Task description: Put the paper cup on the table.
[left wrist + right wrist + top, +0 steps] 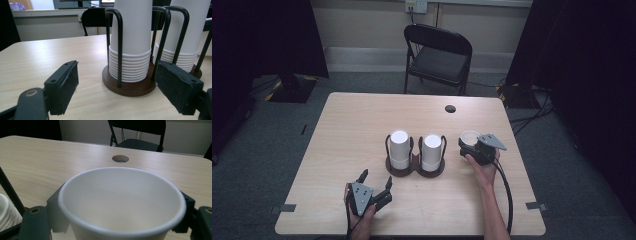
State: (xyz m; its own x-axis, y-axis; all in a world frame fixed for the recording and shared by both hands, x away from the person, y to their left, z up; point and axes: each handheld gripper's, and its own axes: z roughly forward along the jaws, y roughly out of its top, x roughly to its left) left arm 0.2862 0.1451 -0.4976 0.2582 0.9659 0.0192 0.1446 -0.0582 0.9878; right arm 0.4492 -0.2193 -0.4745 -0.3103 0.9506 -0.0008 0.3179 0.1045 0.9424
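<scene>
I have the right gripper clamped on an upright paper cup, right of centre frame, mouth up. My left gripper, jaws apart and empty, sits lower left, nearer the left cup stack, which stands above it.

The high view is dim and soft, with the table the one evenly lit patch while the curtains either side of it sink to near black, and short soft shadows lie on the near side of the cup stacks, so the light falls from overhead. In the left gripper view the light is brighter and even, the stacks' ribbed rims are fairly sharp and the near pads slightly soft. In the right gripper view the cup looms large and smooth with a faint grey shading inside, and the chair behind it is blurred.
</scene>
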